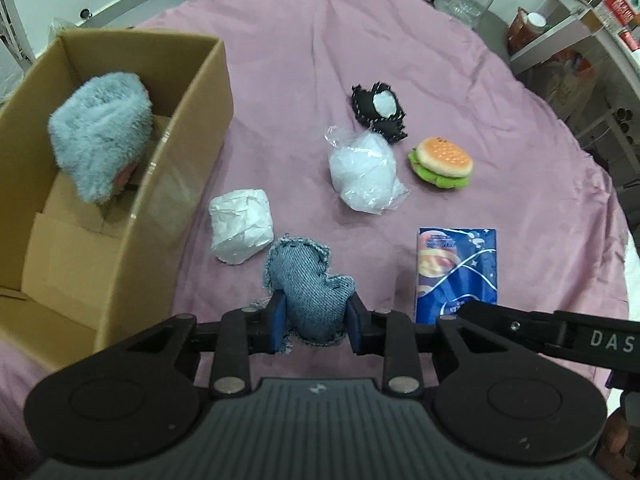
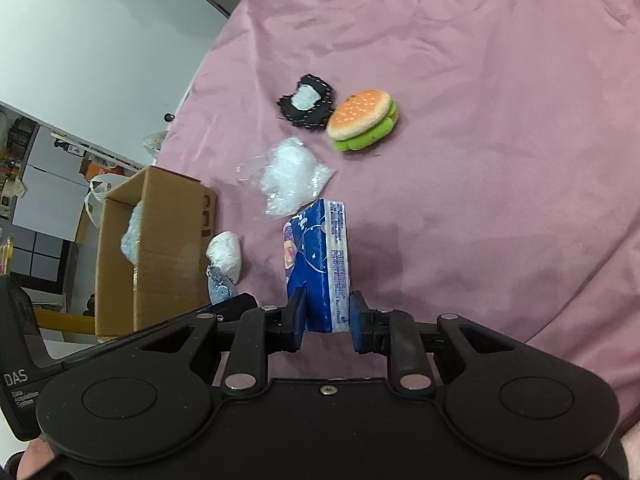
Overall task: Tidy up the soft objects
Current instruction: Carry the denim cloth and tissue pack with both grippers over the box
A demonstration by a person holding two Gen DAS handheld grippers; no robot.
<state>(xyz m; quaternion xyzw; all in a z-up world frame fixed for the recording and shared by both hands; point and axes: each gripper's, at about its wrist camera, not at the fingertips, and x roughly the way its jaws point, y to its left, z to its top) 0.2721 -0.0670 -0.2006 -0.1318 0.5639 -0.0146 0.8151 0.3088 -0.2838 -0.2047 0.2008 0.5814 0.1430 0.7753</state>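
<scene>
Both jaws clamped, denim toy (image 1: 310,296), tissue pack (image 2: 320,264)

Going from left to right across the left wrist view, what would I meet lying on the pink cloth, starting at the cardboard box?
Cardboard box → white paper-wrapped bundle → denim piece held in the left gripper → clear bag of white stuffing → plush hamburger.

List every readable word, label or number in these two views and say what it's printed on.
"DAS": white letters on the black body of the right gripper, seen in the left wrist view.
"DAS": on the black left gripper in the right wrist view; smaller lines beneath are unreadable.
Blue tissue pack: print too blurred.
Brown cardboard box: black marks, unreadable.
</scene>
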